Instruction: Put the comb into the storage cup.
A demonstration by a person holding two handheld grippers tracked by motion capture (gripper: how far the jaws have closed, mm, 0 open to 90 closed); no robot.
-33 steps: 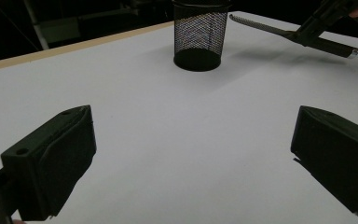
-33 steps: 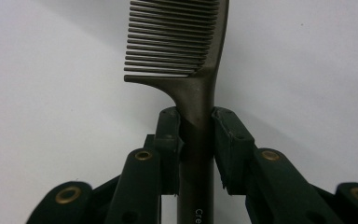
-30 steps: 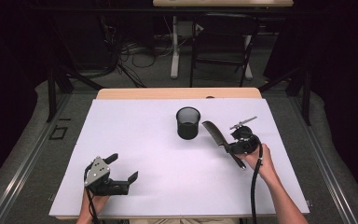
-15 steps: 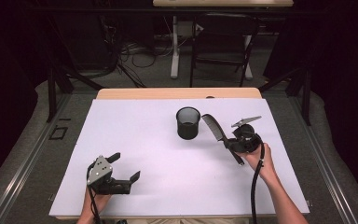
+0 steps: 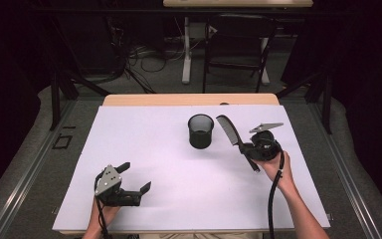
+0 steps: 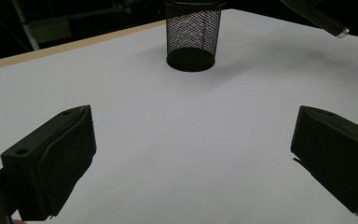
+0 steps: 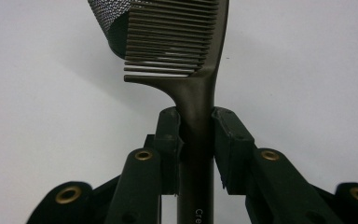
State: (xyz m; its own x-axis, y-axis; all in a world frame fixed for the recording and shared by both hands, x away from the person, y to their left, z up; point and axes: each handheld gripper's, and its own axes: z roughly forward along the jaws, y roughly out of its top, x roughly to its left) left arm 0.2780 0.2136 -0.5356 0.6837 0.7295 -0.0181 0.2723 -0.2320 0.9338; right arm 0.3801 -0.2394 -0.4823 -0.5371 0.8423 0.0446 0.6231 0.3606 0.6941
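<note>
Near the desk's right edge, the right gripper (image 5: 243, 148) clamps a dark comb (image 5: 230, 130) by its handle.
Its jaws are closed tight on the handle, and the toothed end reaches toward the black mesh cup (image 5: 201, 131), just beside it, toward the desk's far edge. By the near left corner, the left gripper (image 5: 135, 178) has its jaws spread wide, holding nothing.

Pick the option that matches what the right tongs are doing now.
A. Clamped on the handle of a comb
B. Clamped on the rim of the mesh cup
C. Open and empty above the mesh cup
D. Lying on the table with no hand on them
A: in the right gripper view the right tongs press from both sides on the handle of the comb, whose teeth point toward the mesh cup.
</note>
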